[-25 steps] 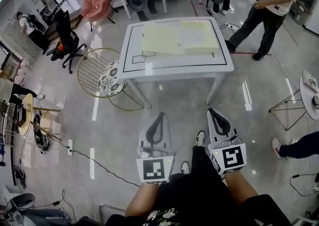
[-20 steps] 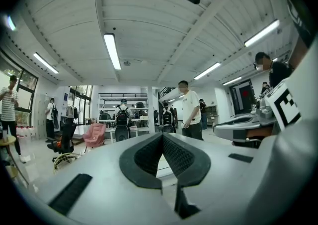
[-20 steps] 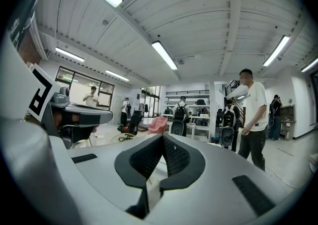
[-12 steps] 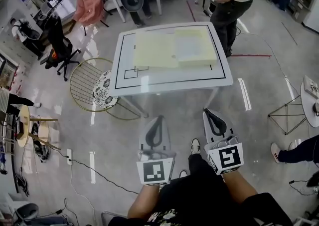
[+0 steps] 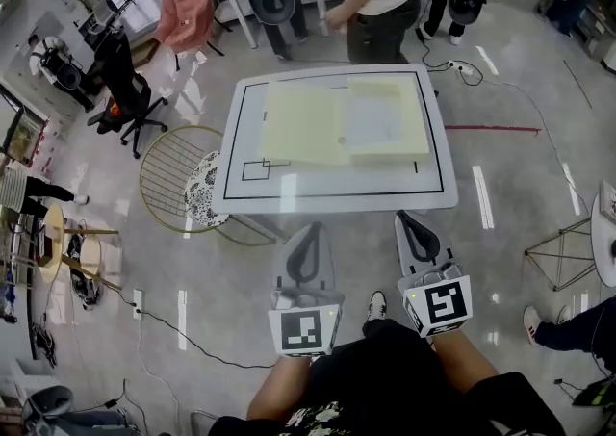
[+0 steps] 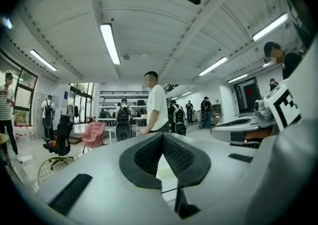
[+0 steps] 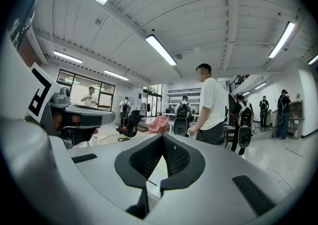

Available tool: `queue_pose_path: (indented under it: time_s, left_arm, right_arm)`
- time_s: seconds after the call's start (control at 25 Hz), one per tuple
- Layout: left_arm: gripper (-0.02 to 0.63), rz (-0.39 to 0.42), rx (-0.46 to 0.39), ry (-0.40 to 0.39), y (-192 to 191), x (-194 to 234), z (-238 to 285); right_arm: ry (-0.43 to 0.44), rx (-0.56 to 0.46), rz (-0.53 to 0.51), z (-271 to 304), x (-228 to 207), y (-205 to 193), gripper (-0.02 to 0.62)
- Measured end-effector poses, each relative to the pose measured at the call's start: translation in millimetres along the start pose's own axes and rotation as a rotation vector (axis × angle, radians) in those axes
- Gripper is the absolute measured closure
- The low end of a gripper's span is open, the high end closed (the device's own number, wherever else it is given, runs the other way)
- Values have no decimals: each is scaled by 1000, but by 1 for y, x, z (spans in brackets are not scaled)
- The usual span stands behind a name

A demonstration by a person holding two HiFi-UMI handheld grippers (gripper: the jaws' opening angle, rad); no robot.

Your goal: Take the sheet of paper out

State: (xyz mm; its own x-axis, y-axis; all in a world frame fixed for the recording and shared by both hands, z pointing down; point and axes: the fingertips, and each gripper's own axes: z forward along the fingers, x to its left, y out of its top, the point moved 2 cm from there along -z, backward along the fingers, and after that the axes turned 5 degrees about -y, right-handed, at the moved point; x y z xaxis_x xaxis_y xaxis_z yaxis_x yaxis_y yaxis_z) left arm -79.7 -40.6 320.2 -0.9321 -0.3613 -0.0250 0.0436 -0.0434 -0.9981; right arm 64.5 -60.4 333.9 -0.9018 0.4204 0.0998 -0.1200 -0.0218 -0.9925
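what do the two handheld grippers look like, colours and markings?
The left gripper and right gripper match: light grey moulded shells, black ribbed jaw pads, a white cube with black square markers at the back. No cables visible. No sleeves on forearms.

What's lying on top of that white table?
A flat pale yellow folder with a whitish sheet on its right half; anything beneath them is covered.

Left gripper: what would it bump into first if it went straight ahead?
Probably the white table: its near edge lies just ahead of the left gripper. Height is unclear, so it might pass above.
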Motion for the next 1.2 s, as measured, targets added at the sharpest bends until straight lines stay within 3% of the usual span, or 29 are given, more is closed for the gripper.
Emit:
queue_pose_path:
  time_s: [0.48, 0.8, 1.2]
  left_arm:
    - [606, -7, 8, 74, -7, 5, 64]
    - [606, -41, 28, 33, -27, 20, 113]
    - [606, -46, 58, -29, -25, 65, 199]
  right_arm:
    - [58, -10, 13, 58, -45, -9, 601]
    - [26, 24, -7, 95, -67, -20, 601]
    - [-2, 79, -11, 183, -87, -22, 601]
